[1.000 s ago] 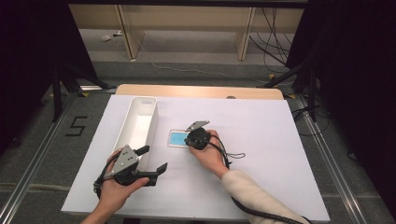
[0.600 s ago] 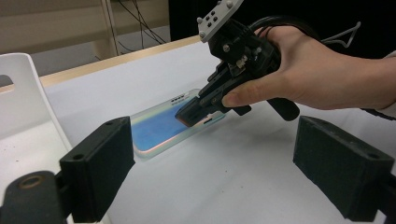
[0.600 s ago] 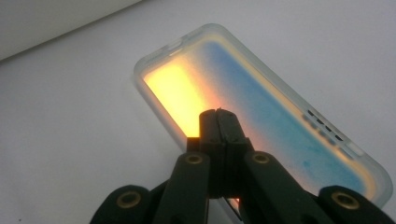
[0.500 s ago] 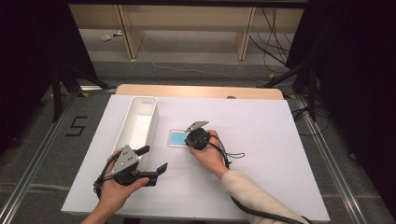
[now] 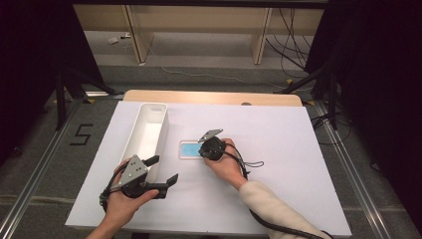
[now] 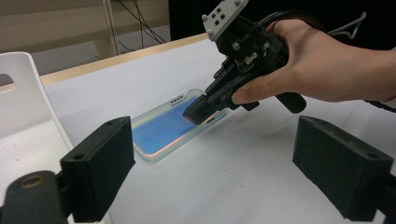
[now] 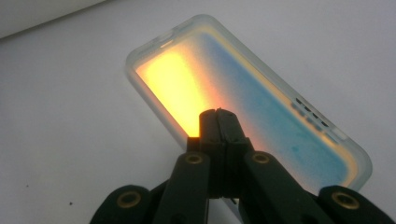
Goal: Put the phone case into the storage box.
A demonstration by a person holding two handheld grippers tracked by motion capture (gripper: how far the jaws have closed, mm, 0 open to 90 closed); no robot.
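the high view looks from above the person's side of the white table [image 5: 298, 149], forward and down, far enough back to take in the whole top and the floor beyond. the left gripper view sits low near the table's surface, facing level across it from beside the white tray [image 6: 18, 93] toward the phone case [image 6: 163, 126]. the right gripper view hangs very close over the same case [image 7: 261, 93] (tilted steeply down). all three share that case [image 5: 190, 149] and the table around it.

Left gripper [image 5: 161, 171] agape, right gripper [image 5: 200, 151] pinched closed
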